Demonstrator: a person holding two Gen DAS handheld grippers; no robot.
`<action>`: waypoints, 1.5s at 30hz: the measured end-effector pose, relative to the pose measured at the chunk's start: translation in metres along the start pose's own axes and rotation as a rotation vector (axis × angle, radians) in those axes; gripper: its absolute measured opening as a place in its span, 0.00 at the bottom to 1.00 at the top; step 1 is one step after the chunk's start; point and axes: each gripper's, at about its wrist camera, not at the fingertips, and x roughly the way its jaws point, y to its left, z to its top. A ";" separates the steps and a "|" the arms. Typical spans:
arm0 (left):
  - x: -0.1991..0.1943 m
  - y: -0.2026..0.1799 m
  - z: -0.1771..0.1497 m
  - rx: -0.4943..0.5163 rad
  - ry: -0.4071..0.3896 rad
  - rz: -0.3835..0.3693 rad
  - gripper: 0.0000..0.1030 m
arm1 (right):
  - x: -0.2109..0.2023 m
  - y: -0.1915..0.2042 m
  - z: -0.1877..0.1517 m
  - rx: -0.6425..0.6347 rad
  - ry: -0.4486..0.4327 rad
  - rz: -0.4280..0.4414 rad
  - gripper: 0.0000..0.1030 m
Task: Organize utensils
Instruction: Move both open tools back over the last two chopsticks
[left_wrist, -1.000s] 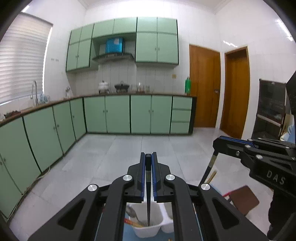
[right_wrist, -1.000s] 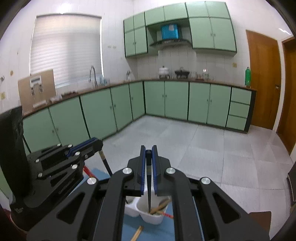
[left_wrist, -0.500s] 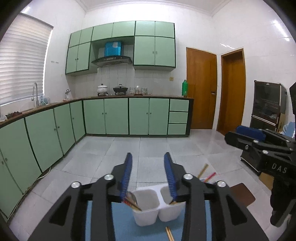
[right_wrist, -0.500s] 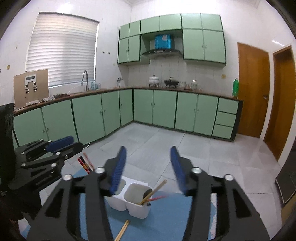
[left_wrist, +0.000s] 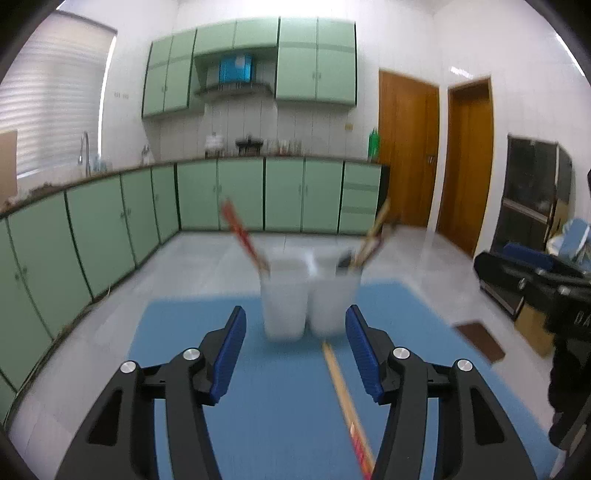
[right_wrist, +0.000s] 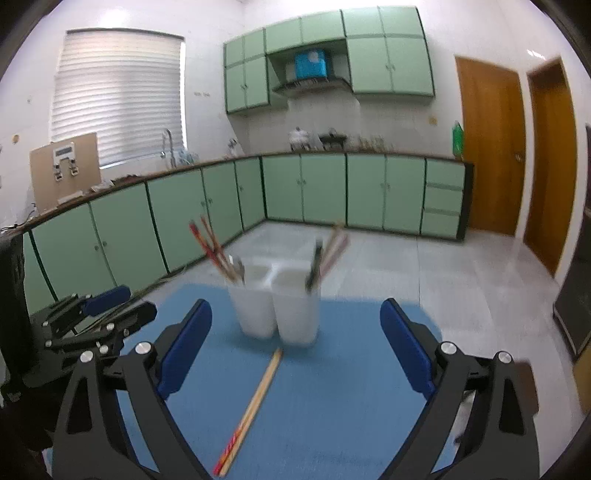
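Two tools spreading over one loose pair of chopsticks

Both jaws are opening with nothing between the pads: the left tool (left_wrist: 295, 354) is partly spread, the right tool (right_wrist: 295, 354) much wider, and each tilts downward toward the blue mat (right_wrist: 332, 406) on the worktop, probably readying for a pickup. Just ahead of and below the right tool the pair of chopsticks (right_wrist: 255, 402) lies flat on the mat, its far end near the holder; from the left tool it runs under the right-hand finger. Beyond it, straight ahead of both tools, stands the white two-cup holder (right_wrist: 275, 302), upright, with red chopsticks (right_wrist: 208, 247) leaning out of its left cup and paler sticks (right_wrist: 328, 254) out of the right, likely so that kinds stay sorted.
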 end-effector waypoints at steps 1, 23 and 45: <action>0.002 0.002 -0.009 -0.008 0.026 0.001 0.54 | 0.003 0.001 -0.008 0.007 0.022 0.001 0.87; 0.027 0.021 -0.114 -0.063 0.342 0.087 0.54 | 0.054 0.048 -0.139 -0.011 0.393 0.008 0.80; 0.032 0.026 -0.119 -0.083 0.363 0.079 0.56 | 0.048 0.027 -0.148 -0.023 0.445 -0.042 0.68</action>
